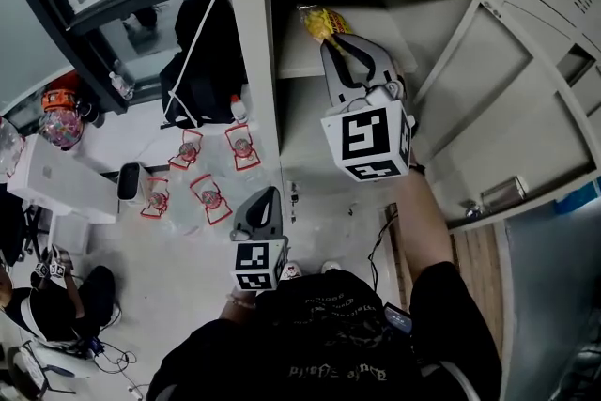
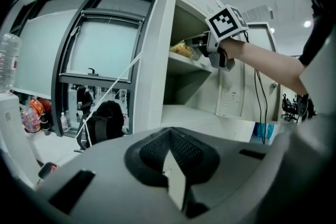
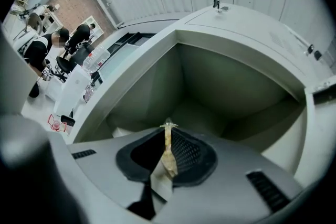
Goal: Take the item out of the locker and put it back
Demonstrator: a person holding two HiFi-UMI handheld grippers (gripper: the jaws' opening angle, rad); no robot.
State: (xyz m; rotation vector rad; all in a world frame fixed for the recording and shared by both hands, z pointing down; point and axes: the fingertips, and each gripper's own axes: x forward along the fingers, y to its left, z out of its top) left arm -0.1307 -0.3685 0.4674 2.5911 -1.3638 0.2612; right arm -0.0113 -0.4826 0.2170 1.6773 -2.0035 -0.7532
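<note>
right gripper [image 1: 331, 44] reaches into the open locker [image 1: 246, 61] at the upper shelf [image 1: 299, 63]. fingers narrow, pinched on the thin edge of a yellow snack packet [image 1: 319, 21]. packet is at the shelf's front edge, just beyond the fingertips; cannot tell if it rests on the shelf. left gripper [image 1: 267, 195] hangs low, near the person's body, well apart from the packet. its fingers are together, nothing between them. locker door [image 1: 488, 108] stands open at right.

Two tongs (left tongs [image 1: 266, 195], right tongs [image 1: 331, 42]), one yellow bag [image 1: 322, 22], one locker [image 1: 252, 61], four red-labelled bottles [image 1: 208, 195].
</note>
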